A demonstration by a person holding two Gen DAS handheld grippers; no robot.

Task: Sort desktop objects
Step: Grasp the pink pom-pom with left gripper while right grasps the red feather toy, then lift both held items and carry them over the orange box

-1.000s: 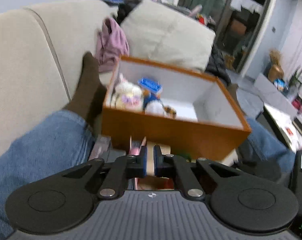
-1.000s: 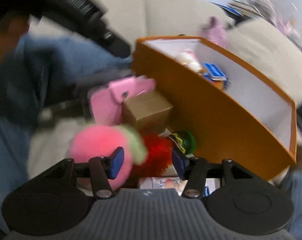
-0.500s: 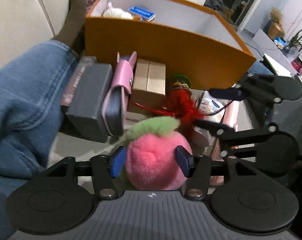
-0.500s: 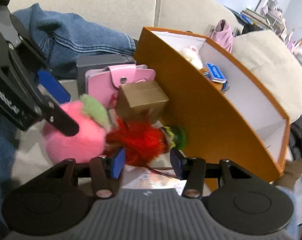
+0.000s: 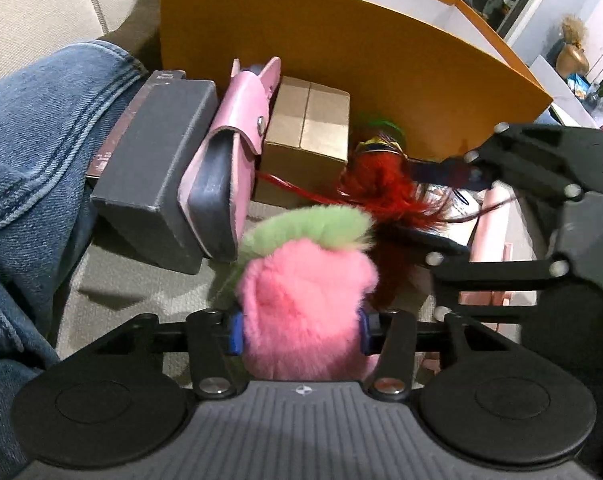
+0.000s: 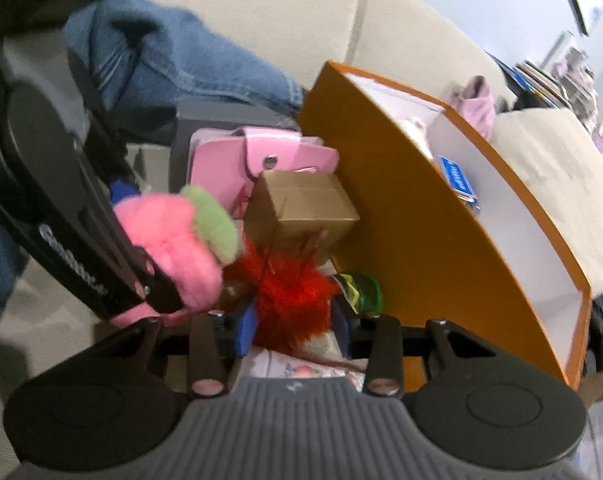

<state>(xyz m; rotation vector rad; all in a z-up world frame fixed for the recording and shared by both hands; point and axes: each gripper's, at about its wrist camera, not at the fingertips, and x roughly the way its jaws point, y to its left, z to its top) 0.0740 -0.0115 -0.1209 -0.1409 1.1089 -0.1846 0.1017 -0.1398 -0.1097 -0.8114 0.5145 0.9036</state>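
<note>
Left fingers (image 5: 237, 330) closing, pinching pink plush (image 5: 301, 300), green leaf end pointing away; right fingers (image 6: 245, 330) closing around red feathers (image 6: 293, 300).

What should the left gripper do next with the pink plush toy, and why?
Probably finish closing. The left gripper has just been closing and its jaws sit on both sides of the pink plush toy, but its soft fur hides whether the pads press firmly yet.

Left gripper (image 5: 299, 330) angled steeply down, jaws just been closing, blue pads hugging both sides of the pink plush (image 5: 301, 300). Right gripper (image 6: 293, 326) tilted down too, jaws just been closing around the red feathery thing (image 6: 289, 292). Denim-clad leg (image 5: 29, 160) alongside.
</note>
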